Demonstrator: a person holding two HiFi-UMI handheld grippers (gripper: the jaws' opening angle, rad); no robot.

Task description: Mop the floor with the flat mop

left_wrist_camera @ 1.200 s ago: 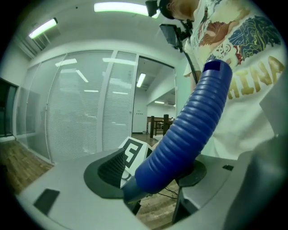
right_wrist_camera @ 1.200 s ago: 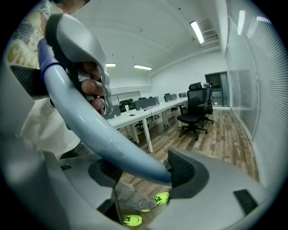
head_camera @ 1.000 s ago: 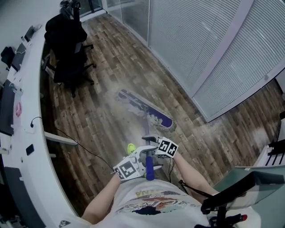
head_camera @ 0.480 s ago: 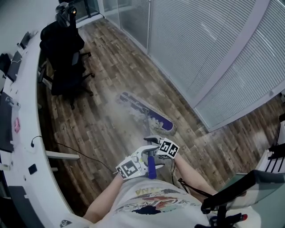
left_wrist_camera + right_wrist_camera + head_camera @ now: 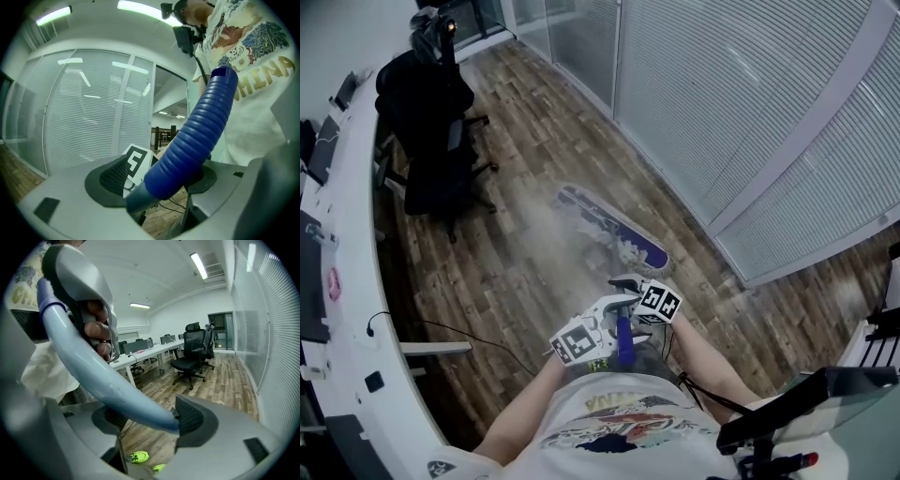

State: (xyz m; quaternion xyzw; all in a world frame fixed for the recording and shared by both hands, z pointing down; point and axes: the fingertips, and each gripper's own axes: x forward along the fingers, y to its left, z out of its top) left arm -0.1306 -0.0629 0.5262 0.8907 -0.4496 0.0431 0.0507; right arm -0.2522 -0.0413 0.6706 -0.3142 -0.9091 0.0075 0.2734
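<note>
The flat mop head (image 5: 613,230), blue with pale fringes, lies on the wood floor (image 5: 516,272) ahead of me, over a dull hazy patch. Its pole runs back to my hands. My left gripper (image 5: 598,331) is shut on the mop handle's blue ribbed grip (image 5: 187,140) near the top end; the same left gripper (image 5: 157,183) shows the grip crossing between its jaws. Just beyond it, my right gripper (image 5: 640,298) is shut on the pale pole (image 5: 117,380), which the right gripper (image 5: 150,417) clamps between its pads.
A black office chair (image 5: 431,141) stands at the far left beside a long curved white desk (image 5: 342,281). A cable (image 5: 478,333) trails on the floor near the desk. Glass partitions with blinds (image 5: 731,103) close off the right. Neon shoes (image 5: 139,456) are below the grippers.
The mop head and both grippers have shifted slightly right and forward across the floor. Both grips on the handle are unchanged.
</note>
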